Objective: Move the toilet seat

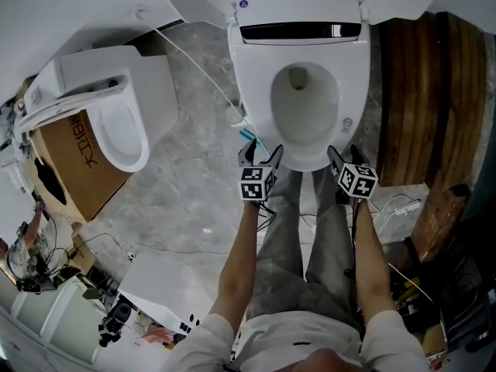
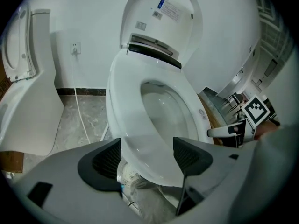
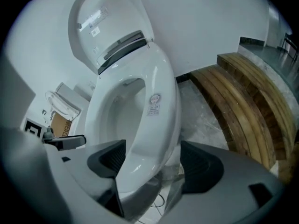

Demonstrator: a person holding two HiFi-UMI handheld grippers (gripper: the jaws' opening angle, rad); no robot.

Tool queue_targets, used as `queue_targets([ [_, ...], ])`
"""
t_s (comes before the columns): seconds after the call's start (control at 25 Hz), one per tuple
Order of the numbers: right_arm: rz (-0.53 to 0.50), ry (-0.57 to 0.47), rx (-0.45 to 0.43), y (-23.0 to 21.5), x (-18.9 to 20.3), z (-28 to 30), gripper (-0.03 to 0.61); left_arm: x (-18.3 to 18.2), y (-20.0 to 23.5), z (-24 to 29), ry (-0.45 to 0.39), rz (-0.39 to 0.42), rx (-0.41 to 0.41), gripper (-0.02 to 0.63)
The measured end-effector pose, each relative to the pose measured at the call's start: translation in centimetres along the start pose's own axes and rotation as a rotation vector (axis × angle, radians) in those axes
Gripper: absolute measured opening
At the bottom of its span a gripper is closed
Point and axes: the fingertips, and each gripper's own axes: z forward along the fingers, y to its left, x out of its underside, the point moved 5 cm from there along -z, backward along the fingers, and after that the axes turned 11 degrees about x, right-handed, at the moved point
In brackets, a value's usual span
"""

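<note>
A white toilet stands straight ahead with its seat (image 1: 256,91) down on the bowl and its lid (image 2: 161,17) raised against the wall. My left gripper (image 1: 263,155) is at the seat's front left edge, and my right gripper (image 1: 341,155) is at its front right edge. In the left gripper view the seat's (image 2: 126,106) front rim lies between the wide-spread jaws of the left gripper (image 2: 147,155), whose pads are not pressing on it. The right gripper (image 3: 152,160) stands the same way around the seat (image 3: 159,87), open, with a gap on the right side.
A second white toilet (image 1: 116,122) stands at the left beside a cardboard box (image 1: 74,161). Curved wooden steps (image 1: 418,91) run along the right. A white cord (image 1: 186,56) and loose cables (image 1: 395,208) lie on the grey stone floor. The person's legs are below the bowl.
</note>
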Motion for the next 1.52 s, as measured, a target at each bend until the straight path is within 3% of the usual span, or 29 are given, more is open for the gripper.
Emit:
queue_targets([
  [0.2,0.034,0.039,-0.082,1.3,1.5,1.8,0.347,0.9,0.2,0.8,0.020,-0.014,0.020,0.327],
  [0.48,0.053,0.049,-0.058,1.3,1.6,1.3,0.345,1.4,-0.3,0.9,0.036,0.002,0.033,0.327],
  [0.88,0.116,0.036,-0.099,1.3,1.2,-0.9,0.342,1.3,-1.6,-0.4,0.027,-0.002,0.054,0.327],
  [1.52,0.200,0.028,-0.112,1.5,0.4,-5.2,0.301,0.9,-3.2,-2.9,-0.018,-0.190,0.149,0.327],
])
